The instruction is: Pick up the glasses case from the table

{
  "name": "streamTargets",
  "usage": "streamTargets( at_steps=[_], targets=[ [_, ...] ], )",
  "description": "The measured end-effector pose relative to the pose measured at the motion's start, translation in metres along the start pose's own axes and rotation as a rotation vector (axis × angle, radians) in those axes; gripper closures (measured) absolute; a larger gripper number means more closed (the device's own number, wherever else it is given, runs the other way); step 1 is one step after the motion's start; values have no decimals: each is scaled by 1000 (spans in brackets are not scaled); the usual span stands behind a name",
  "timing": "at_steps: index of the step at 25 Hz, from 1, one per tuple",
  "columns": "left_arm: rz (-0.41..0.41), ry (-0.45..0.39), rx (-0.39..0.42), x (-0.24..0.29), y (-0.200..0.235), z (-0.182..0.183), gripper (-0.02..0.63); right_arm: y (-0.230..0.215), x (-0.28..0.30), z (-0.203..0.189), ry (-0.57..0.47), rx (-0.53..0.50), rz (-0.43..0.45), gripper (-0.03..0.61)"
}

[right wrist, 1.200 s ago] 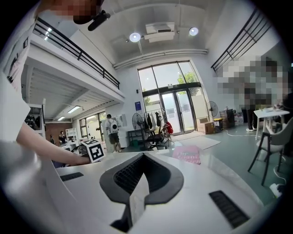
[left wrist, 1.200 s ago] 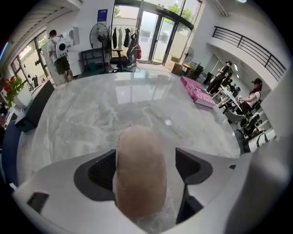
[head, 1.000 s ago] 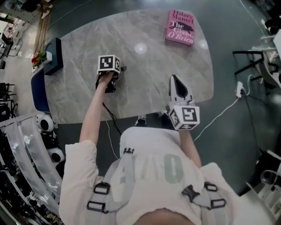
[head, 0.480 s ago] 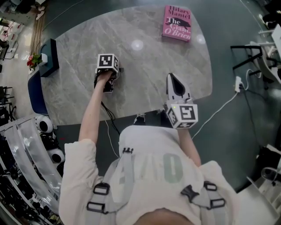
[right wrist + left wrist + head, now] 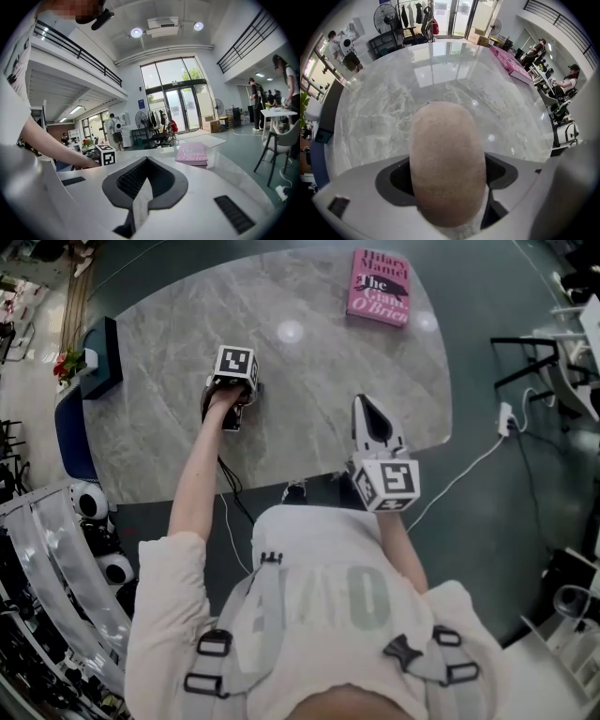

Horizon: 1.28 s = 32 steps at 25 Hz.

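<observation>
A tan, rounded glasses case (image 5: 446, 161) fills the gap between the jaws in the left gripper view, and my left gripper is shut on it. In the head view the left gripper (image 5: 231, 397) sits over the left-middle of the grey marble table (image 5: 309, 381); its marker cube hides the case. My right gripper (image 5: 367, 409) hovers at the table's near edge and points away from me. Its fingers (image 5: 140, 199) are pressed together with nothing between them.
A pink book (image 5: 379, 287) lies at the table's far right. A dark blue box (image 5: 101, 357) sits at the left edge, with a blue chair (image 5: 70, 432) beside it. A white cable (image 5: 469, 474) crosses the floor on the right. People stand in the background.
The left gripper has shifted slightly farther across the table with its cube tilting. The right gripper has barely moved.
</observation>
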State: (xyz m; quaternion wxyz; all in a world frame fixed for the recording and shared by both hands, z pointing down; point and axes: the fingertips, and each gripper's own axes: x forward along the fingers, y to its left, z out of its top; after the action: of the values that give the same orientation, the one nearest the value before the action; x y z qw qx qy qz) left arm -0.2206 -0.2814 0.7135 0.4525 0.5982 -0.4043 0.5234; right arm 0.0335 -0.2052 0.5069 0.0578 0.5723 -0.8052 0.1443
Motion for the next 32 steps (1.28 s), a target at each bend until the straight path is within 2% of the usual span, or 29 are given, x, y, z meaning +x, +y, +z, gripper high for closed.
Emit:
streamTargets(
  at_steps=[14, 21, 26, 32],
  targets=[
    [15, -9, -4, 2, 6, -1, 222, 9, 0, -5, 5, 3, 8, 577],
    [17, -4, 40, -2, 5, -4, 224, 12, 1, 7, -15, -25, 27, 577],
    [64, -131, 55, -21, 10, 6, 225, 20, 4, 23, -45, -52, 62, 577],
    [93, -372, 41, -95, 21, 43, 225, 36, 18, 43, -82, -75, 99, 577]
  ],
)
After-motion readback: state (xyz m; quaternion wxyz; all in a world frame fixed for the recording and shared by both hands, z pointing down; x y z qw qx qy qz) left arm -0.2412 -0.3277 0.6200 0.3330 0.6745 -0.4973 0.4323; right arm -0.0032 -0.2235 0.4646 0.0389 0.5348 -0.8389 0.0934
